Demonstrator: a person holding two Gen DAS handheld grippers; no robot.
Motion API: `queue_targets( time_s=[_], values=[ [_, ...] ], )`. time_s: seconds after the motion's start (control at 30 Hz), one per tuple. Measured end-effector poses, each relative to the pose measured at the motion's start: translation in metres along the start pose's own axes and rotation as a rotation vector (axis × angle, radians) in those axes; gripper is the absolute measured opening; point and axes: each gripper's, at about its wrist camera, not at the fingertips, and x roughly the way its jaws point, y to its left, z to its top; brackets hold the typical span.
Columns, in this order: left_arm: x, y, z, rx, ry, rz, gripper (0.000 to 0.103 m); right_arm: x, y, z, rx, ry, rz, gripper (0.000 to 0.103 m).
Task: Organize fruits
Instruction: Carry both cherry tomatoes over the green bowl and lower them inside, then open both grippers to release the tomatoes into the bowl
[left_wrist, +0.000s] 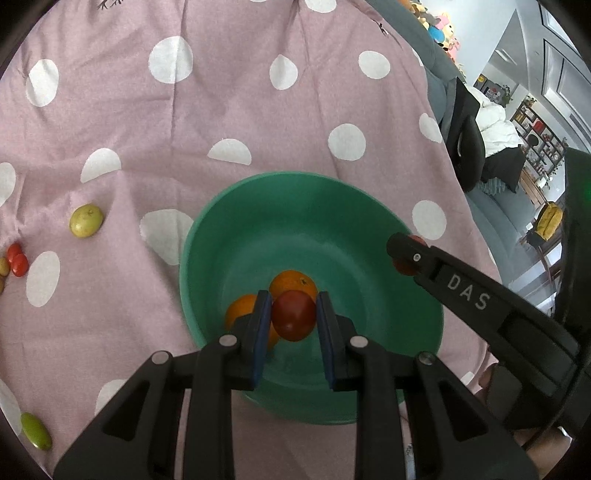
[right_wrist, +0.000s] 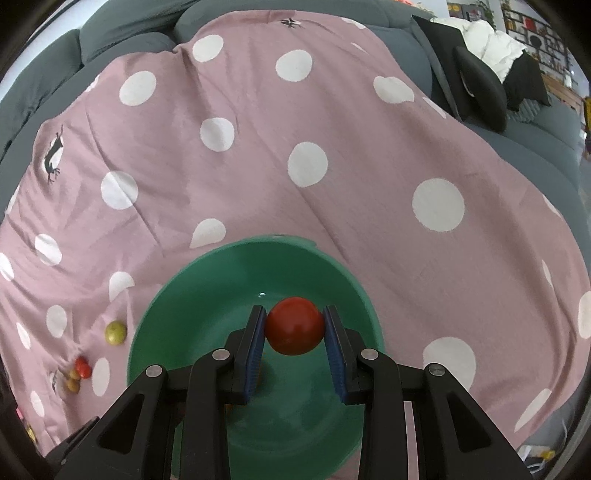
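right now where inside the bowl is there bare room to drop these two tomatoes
The far half of the green bowl floor is bare. The near-left is crowded: two oranges sit there, right under the left gripper and its tomato. The right gripper holds its tomato over bare floor near the middle.

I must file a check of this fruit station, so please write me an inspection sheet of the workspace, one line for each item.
Surface: pink cloth with white dots, wrinkled, spread over grey cushions.
Job's things: green bowl holds two oranges; one red tomato in the left gripper, another red tomato in the right gripper, both above the bowl.
Clutter: yellow-green fruit, small red tomatoes and a green fruit loose on the cloth.
Grippers: both closed on tomatoes.
Cables: nothing seen.
Surroundings: grey sofa, black chair, shelves far behind.
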Motion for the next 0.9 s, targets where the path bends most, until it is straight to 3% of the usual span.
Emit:
queue_targets(
  time_s=[0.9],
  values=[
    [0.009, -0.008, -0.003, 0.006, 0.031, -0.006, 0.024, 0.012, 0.004, -0.002, -0.023, 0.050, -0.043, 0.034]
  ],
)
